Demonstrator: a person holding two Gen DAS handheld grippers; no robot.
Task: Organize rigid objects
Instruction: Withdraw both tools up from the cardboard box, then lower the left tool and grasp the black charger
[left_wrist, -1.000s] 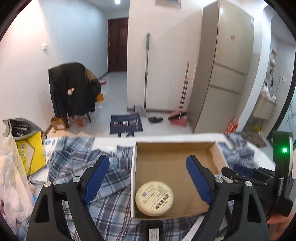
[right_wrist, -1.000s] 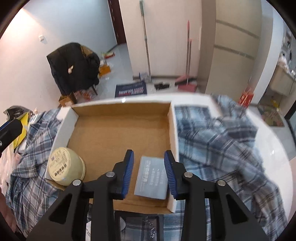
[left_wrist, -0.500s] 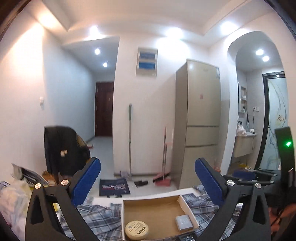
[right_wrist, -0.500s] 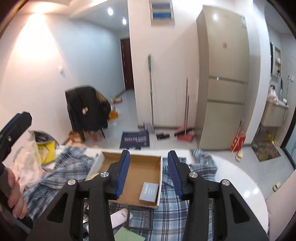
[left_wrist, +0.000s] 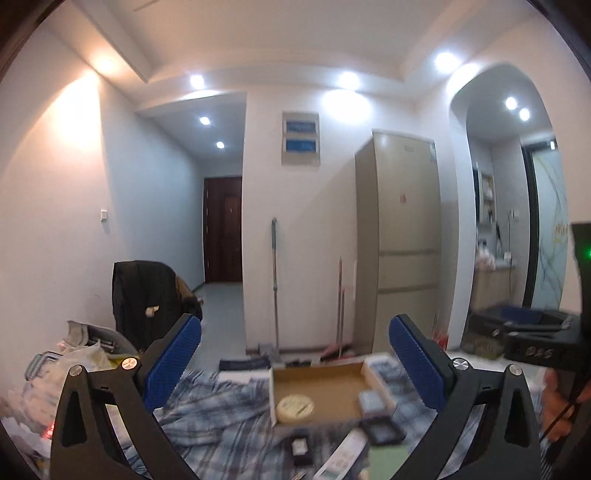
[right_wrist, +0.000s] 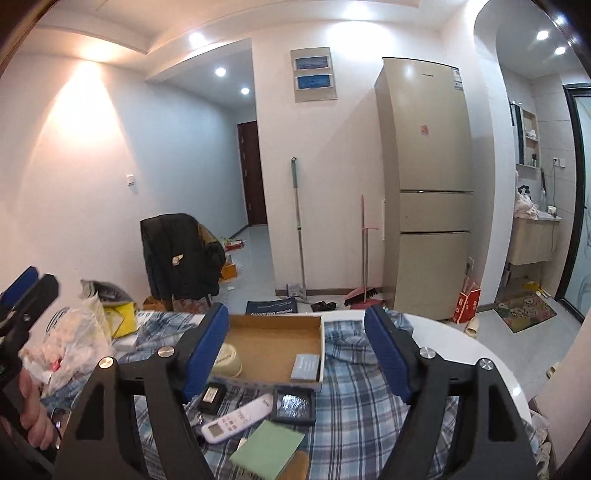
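An open cardboard box (right_wrist: 269, 343) lies on a plaid cloth. Inside it are a round cream tin (right_wrist: 229, 360) at the left and a small grey-blue box (right_wrist: 305, 367) at the right. My right gripper (right_wrist: 295, 354) hangs high and back from the box, its jaws opening with nothing between them. In the left wrist view my left gripper (left_wrist: 295, 363) is wide open and empty, also well back from the cardboard box (left_wrist: 317, 384) and the tin (left_wrist: 295, 406). In front of the box lie a white remote (right_wrist: 236, 419), a black square case (right_wrist: 293, 402), a small black device (right_wrist: 212, 397) and a green pad (right_wrist: 267, 446).
The plaid cloth (right_wrist: 369, 417) covers a round white table (right_wrist: 491, 365). Plastic bags (right_wrist: 74, 339) and a yellow bag pile up at the left. A chair with a black jacket (right_wrist: 177, 254), a mop, a broom and a tall fridge (right_wrist: 428, 192) stand beyond.
Both grippers have pulled back and up from the cardboard box, which now looks small. The right jaws have spread apart; the grey-blue box stays in the cardboard box. The left jaws widened slightly.
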